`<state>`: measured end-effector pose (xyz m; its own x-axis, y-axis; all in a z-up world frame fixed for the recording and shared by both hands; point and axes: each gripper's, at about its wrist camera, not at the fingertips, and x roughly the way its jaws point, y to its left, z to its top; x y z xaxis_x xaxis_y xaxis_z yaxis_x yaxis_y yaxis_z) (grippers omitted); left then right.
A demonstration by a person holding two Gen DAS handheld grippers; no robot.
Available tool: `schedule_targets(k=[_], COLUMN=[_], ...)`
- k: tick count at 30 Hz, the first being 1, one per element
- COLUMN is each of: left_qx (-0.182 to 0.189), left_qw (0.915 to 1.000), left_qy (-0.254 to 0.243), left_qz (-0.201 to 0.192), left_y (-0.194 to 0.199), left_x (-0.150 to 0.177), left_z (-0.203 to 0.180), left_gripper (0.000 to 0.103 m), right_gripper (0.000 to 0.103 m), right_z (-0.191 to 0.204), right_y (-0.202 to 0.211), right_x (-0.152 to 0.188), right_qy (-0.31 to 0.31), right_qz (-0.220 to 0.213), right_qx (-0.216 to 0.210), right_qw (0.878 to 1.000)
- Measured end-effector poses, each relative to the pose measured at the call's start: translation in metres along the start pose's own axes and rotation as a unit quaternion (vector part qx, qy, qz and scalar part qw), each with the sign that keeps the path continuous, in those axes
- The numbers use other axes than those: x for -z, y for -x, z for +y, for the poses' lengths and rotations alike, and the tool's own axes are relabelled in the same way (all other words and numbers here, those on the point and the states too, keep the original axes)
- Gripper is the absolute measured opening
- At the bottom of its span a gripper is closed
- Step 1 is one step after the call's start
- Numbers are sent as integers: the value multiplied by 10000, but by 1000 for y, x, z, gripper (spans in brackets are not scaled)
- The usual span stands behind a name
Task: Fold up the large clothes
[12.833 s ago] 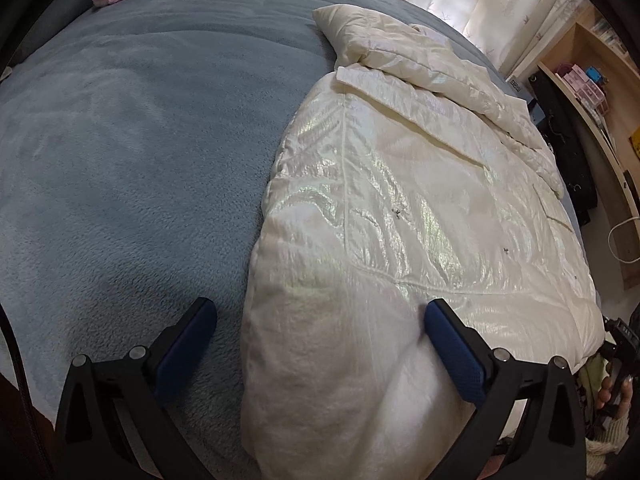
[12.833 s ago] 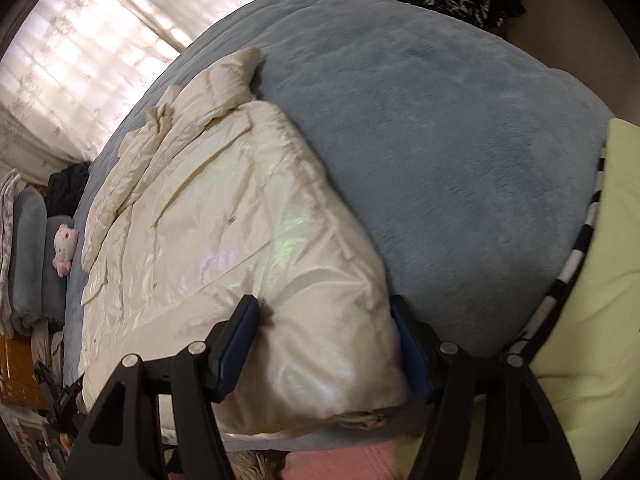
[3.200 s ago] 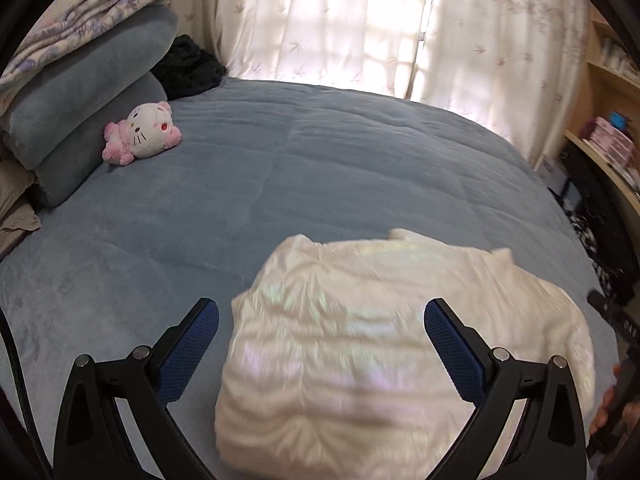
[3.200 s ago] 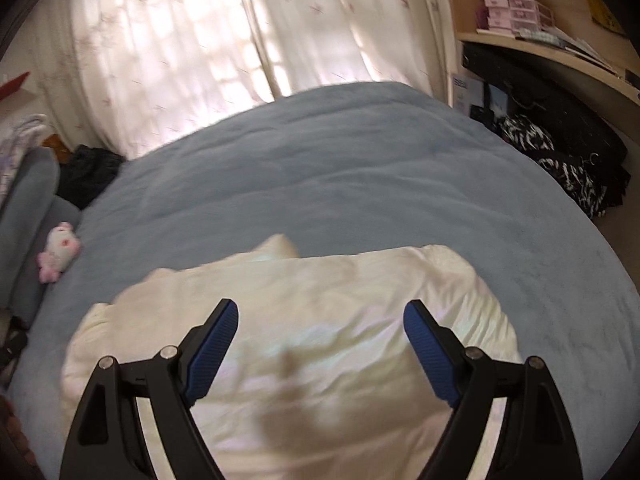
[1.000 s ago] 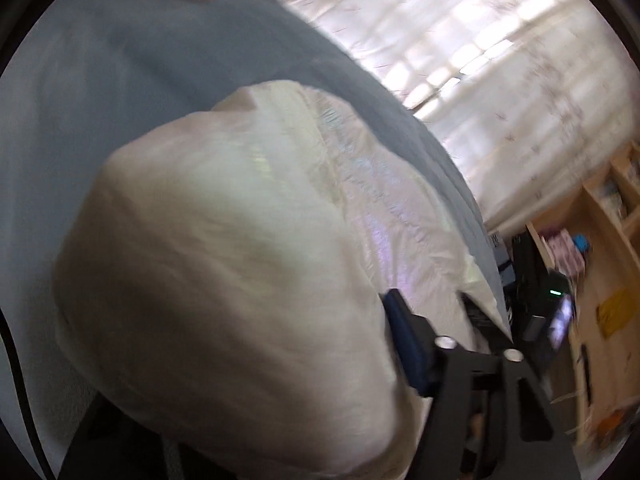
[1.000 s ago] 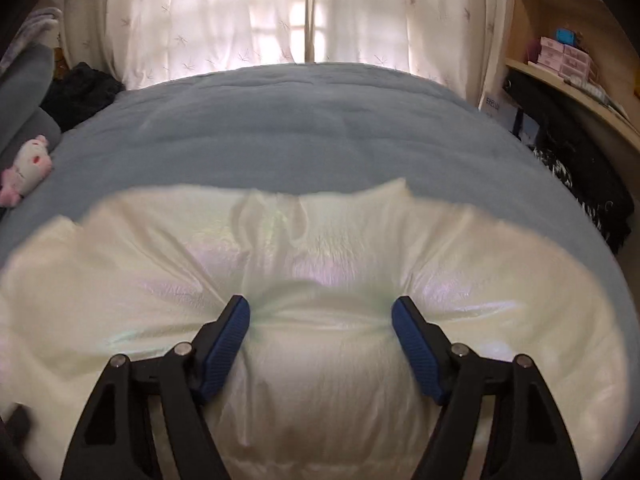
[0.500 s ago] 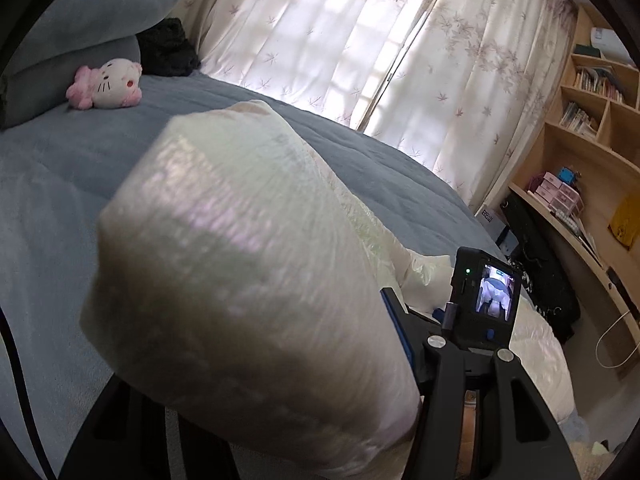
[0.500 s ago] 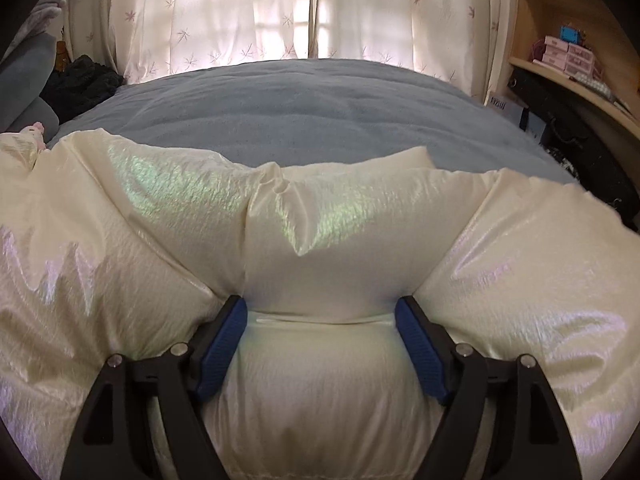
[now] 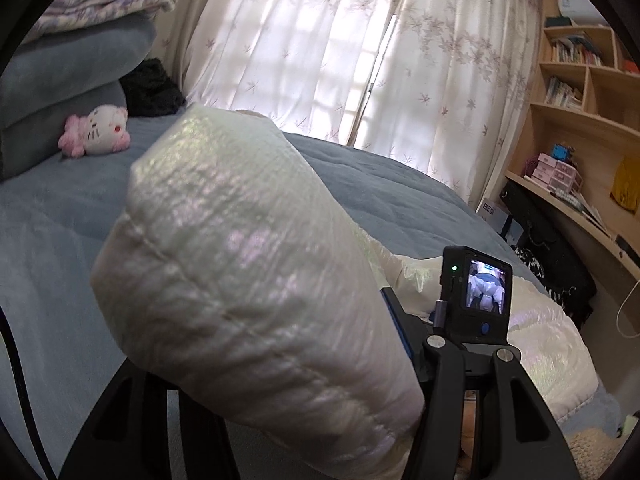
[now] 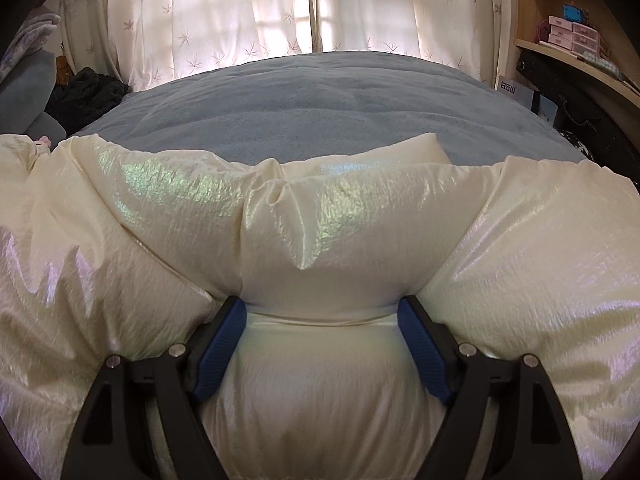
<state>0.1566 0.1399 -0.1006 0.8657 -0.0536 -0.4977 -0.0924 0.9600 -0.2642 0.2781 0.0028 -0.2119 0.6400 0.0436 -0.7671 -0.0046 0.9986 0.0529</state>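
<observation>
A cream, shiny puffer jacket (image 9: 248, 280) is folded into a thick bundle above the grey-blue bed (image 9: 60, 220). My left gripper (image 9: 260, 360) is shut on one end of the bundle, which bulges between the jaws and hides the left finger. My right gripper (image 10: 322, 344) is shut on the jacket's (image 10: 320, 240) thick middle, with padding pinched between its blue fingers (image 10: 222, 340). The right gripper's camera unit (image 9: 476, 292) shows in the left wrist view, close beside my left gripper. The rest of the jacket sags onto the bed on both sides.
A pink and white plush cat (image 9: 96, 132) lies by stacked grey pillows (image 9: 60, 68) at the far left. Curtains (image 10: 304, 8) hang behind the bed. Wooden shelves (image 9: 580, 120) with boxes and dark bags (image 9: 560, 256) stand on the right.
Both grippers closed on the folded jacket and lifted it off the bed. Over the last half second the bundle rose slightly and the left view tilted up.
</observation>
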Motion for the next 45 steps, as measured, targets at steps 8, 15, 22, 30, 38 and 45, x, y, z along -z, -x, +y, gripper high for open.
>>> schedule_targets(k=[8,15,22,30,38,45], left_qx=[-20,22,-23,-54,-34,-45], left_qw=[9963,9882,9754,9655,9605,9575], left_qy=[-849,-1523,-2192,-2587,-2774,-2878], left_qz=[-102,-169,-218,-302,-232,-164], left_y=[8,18,29,52,61,70], left_x=[-4,-6,-10,-10,-1,0], left_z=[-38,-80,-117,-129,-140,-143], left_gripper=[47,45,45,45,45,45], right_gripper=[80,80,80,77,75,68], right_z=[-7,-13,-24,-39,-84,-93], right_y=[2,4,11,33,95,105], right_x=[-1,-2,-6,-21,-13,2], right_qy=[-101,-265,-466,-493,-312,-123], right_qz=[-48,-109,-134,493,297,228], right_qx=[-152,-389,-732,-1182,-902,-1133], right_qw=[9998,9988,9961,9905,9950,9932])
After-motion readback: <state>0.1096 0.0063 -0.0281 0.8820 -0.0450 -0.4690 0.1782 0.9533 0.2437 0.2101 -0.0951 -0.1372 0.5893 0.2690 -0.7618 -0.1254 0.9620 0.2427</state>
